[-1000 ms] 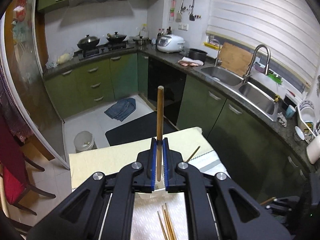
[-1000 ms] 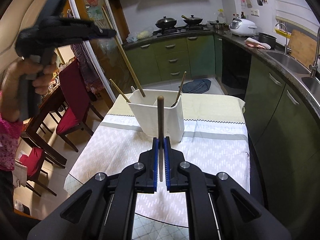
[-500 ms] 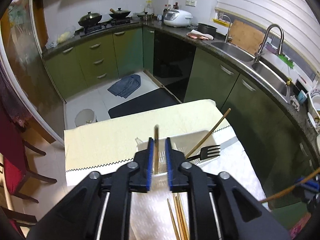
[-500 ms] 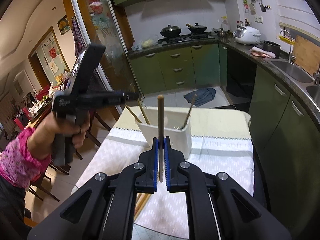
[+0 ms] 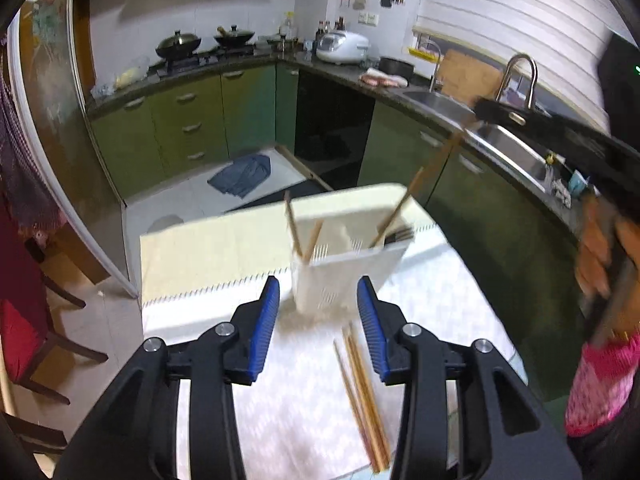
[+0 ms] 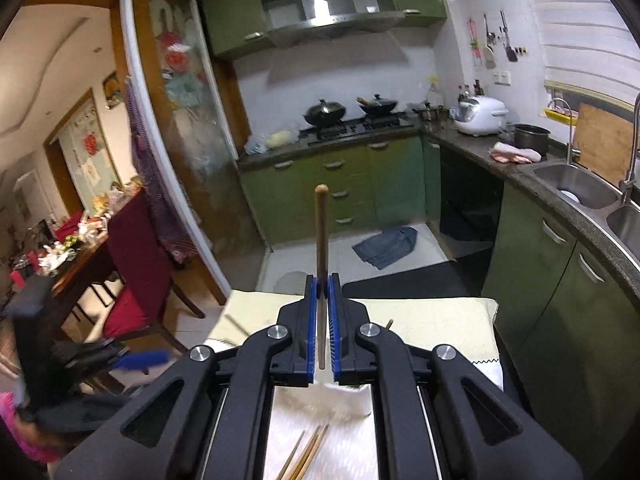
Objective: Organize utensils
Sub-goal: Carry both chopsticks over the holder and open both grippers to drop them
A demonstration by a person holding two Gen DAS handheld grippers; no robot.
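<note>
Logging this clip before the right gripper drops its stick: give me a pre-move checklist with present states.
1. Right gripper shut on the wooden stick: ok.
2. Stick upright between the pads: ok.
3. Left gripper open and holding nothing: ok.
4. White holder standing on the table, chopsticks and forks already in it: ok.
5. Stick lined up over a holder compartment: cannot tell, the right gripper hides the holder in its own view.
6. Loose chopsticks lying on the table, not yet sorted: not ok.
</note>
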